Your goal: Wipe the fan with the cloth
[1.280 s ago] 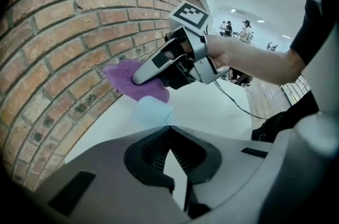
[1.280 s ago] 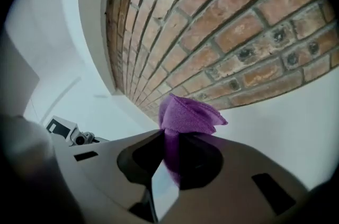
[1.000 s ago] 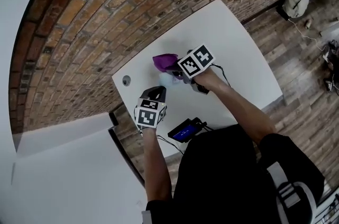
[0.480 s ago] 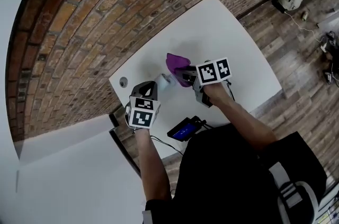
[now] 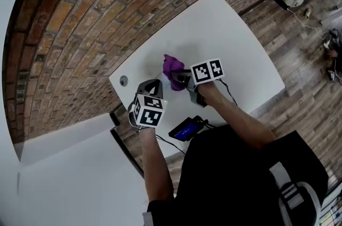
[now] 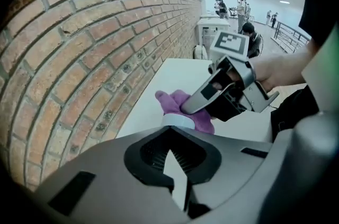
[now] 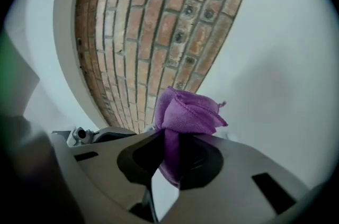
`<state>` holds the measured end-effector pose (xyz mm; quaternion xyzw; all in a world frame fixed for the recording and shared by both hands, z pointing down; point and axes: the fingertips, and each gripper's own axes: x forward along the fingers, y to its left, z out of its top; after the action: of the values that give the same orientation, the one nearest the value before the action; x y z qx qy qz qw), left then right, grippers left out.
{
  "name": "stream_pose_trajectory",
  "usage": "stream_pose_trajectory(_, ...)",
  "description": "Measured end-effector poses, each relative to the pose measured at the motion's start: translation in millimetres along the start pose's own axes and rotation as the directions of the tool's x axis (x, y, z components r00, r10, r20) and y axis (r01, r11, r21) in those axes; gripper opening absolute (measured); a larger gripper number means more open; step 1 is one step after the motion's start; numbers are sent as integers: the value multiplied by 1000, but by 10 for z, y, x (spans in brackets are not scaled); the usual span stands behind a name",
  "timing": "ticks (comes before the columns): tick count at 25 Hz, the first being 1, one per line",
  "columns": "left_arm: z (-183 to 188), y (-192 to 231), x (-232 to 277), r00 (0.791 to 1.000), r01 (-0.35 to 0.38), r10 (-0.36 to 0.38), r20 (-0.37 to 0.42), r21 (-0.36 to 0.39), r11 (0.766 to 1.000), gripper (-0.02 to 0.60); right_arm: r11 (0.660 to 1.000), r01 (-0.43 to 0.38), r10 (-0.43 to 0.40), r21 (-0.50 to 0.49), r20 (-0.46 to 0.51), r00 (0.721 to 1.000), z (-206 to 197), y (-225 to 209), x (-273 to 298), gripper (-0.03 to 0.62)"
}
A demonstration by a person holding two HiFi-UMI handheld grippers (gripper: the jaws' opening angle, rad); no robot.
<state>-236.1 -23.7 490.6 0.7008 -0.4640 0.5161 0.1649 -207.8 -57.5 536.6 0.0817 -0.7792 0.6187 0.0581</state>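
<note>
Wiping looked under way: the right claw [image 7: 169, 137] pinched the purple cloth [image 7: 188, 109] against the small white fan [image 6: 177, 121], which sat at the tips of the pressed-together left claw [image 5: 156, 86] over the desk [image 5: 230, 32]. How much was left was unclear.

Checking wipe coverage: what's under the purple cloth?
Only a white rounded edge of the fan shows beneath the cloth; the rest is covered.

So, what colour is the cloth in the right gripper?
The cloth is plain purple, with no pattern. The right gripper view shows it best.
</note>
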Motion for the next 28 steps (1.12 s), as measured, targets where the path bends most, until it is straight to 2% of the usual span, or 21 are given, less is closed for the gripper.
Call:
stream_pose_trajectory(2,-7,3,-5,1000,1,-1,0,-7,1000,0,999,35,-33,30,-45,998,-157,-222,44,61)
stream_pose_trajectory(5,-4,-9,-8,1000,7,-6,19,-27,1000,-1,994,112,-110,9,-132,985,-383,-490,32,61)
stream_pose_trajectory(8,16,-16,7,999,14,-12,45,-32,999,-2,991,126,-121,43,-88,989,-282,-540,-101,61)
stream_pose_trajectory(10,3,-2,-1,999,9,-7,35,-35,999,0,996,56,-55,62,-26,998,-55,-331,-174,61)
stream_pose_trajectory(12,-6,4,-9,1000,4,-3,27,-36,999,-2,997,-61,60,54,14,998,160,47,-204,60)
stream_pose_trajectory(14,0,0,-8,1000,4,-3,29,-38,999,-2,985,-169,169,22,2,986,255,445,-175,61)
stream_pose_trajectory(16,9,-4,-3,999,5,-4,36,-39,999,-2,979,-196,193,-45,-63,979,195,651,-72,61)
stream_pose_trajectory(17,8,-1,-1,999,5,-3,38,-39,999,-2,980,-180,172,-86,-93,981,146,658,-9,60)
stream_pose_trajectory(19,-1,-1,2,1000,7,-5,31,-37,999,-2,983,-140,129,-121,-95,987,129,578,69,60)
stream_pose_trajectory(24,-4,3,-1,1000,-4,4,12,-26,1000,-2,995,-76,75,-57,-28,997,224,264,138,61)
stream_pose_trajectory(28,10,-5,3,1000,-1,2,27,-27,1000,-2,999,31,-34,-43,-79,996,63,-175,183,60)
